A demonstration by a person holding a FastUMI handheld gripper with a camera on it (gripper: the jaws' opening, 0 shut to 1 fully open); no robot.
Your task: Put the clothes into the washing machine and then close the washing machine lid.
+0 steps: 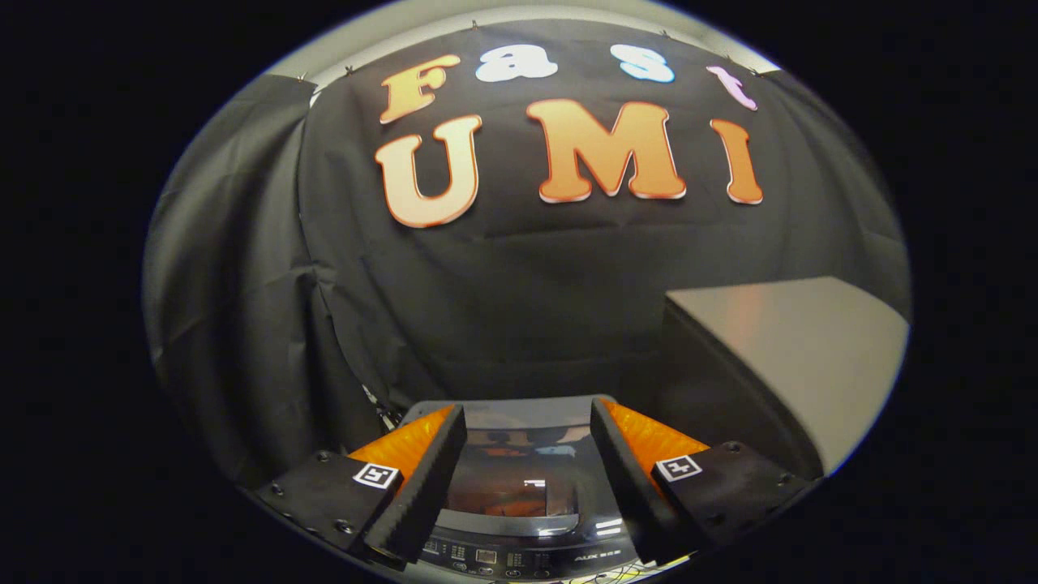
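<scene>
Gripper point(527, 422) fingers apart, empty, above washing machine point(519, 487).

Washing machine point(519, 519) below claw fingers; glossy dark lid point(519, 478) closed.

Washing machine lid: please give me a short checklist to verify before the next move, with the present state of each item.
1. Gripper jaws open: ok, they stand apart.
2. Jaws hold nothing: ok, only the washing machine shows between them.
3. Lid shut: it seems down, its glossy top mirrors the booth; cannot tell if fully latched.
4. Clothes inside the drum: cannot tell through the lid.
5. Control panel free of the fingers: ok, it lies below them.
6. Grey table beside the machine bare: ok on the part seen.
</scene>
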